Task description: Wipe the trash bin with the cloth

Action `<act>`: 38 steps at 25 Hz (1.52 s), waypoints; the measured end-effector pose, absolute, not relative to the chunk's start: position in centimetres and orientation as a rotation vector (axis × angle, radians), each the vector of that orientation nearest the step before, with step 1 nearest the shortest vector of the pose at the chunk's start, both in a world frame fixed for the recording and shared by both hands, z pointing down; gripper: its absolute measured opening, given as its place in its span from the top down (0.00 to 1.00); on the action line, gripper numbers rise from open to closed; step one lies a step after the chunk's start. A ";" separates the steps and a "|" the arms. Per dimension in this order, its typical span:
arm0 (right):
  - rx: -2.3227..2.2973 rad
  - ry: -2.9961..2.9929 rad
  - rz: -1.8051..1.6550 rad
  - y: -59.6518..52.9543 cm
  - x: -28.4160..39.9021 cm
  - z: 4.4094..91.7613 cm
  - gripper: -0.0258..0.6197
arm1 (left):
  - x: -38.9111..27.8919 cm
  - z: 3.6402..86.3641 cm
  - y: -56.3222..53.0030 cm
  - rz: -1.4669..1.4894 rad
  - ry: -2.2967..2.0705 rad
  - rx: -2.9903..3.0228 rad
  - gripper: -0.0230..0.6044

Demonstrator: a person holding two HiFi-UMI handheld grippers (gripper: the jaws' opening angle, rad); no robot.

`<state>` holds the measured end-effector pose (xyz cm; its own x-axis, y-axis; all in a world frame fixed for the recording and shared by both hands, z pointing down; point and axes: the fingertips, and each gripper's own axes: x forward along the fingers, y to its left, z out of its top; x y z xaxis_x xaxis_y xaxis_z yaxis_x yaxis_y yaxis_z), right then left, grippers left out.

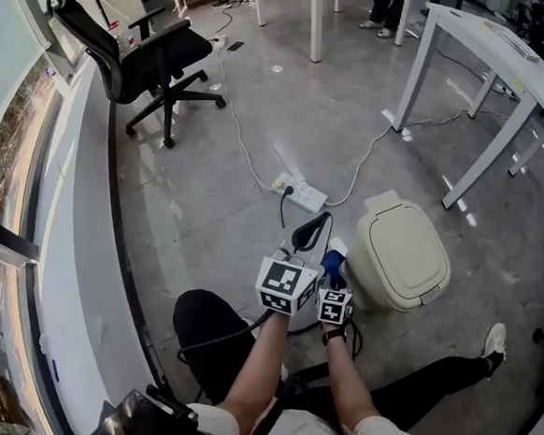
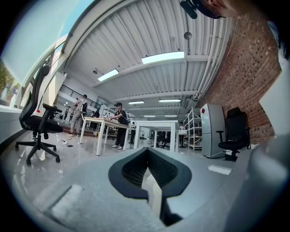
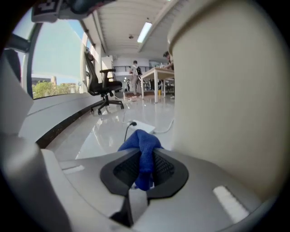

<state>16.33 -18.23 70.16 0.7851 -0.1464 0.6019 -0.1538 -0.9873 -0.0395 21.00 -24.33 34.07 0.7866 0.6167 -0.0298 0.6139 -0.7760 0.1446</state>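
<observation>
Looking down in the head view, a beige plastic trash bin with a closed lid (image 1: 398,255) stands on the grey floor, near a white power strip (image 1: 302,194). The right gripper (image 1: 334,266) holds a blue cloth (image 1: 331,260) at the bin's left side, seemingly touching it, though the contact is hard to make out. The left gripper (image 1: 311,231) is just beside it. A black office chair (image 1: 139,56) stands well apart.

In the left gripper view, the jaws are pressed together with nothing between them.

In the right gripper view, the jaws are clenched on the cloth (image 3: 143,156), and the bin's pale wall (image 3: 226,90) fills the right side.
</observation>
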 end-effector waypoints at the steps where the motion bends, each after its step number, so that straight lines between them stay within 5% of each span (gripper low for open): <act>1: 2.970 -0.257 0.913 -18.5 16.2 67.7 0.90 | 20.7 34.0 -24.2 0.026 0.983 2.827 0.96; 18: 3.058 -0.063 -0.045 -15.4 14.3 39.1 0.90 | 19.2 31.3 -23.3 -0.079 1.023 2.787 0.96; 38: 2.992 0.141 0.765 -14.2 17.7 61.2 0.90 | 20.3 32.8 -24.4 -0.040 1.039 2.782 0.96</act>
